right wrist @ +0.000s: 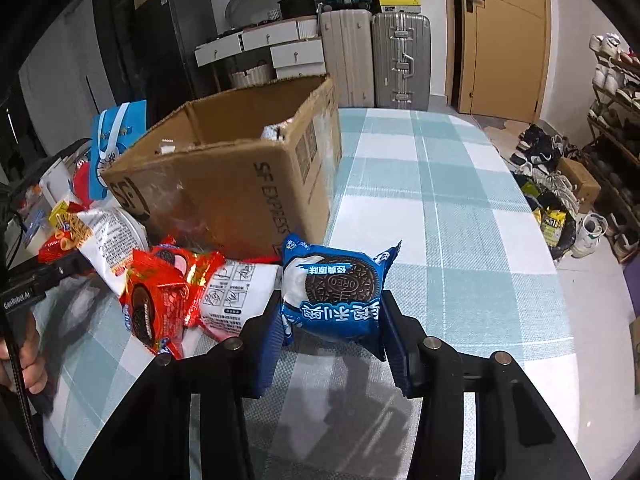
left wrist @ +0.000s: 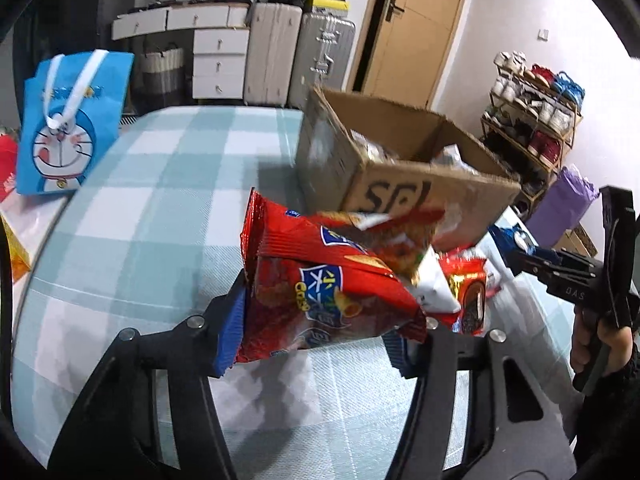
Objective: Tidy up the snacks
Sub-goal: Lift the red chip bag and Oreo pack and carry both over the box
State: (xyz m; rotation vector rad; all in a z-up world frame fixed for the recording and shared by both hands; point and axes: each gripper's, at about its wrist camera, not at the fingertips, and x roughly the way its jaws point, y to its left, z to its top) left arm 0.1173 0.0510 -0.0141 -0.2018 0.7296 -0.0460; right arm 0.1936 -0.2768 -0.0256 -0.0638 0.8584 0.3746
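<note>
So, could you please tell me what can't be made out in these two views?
- Cardboard box contents: right wrist view, hidden by its near wall.
- Red snack bag lower edge: left wrist view, behind the left hand-held gripper.
- Shoe rack: right wrist view, cut off by the edge.

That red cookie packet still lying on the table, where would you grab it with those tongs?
I'd take the red cookie packet across its puffy middle, coming from above: it lies flat, its crimped ends are thin and slippery, and the white packet crowds one side.
</note>
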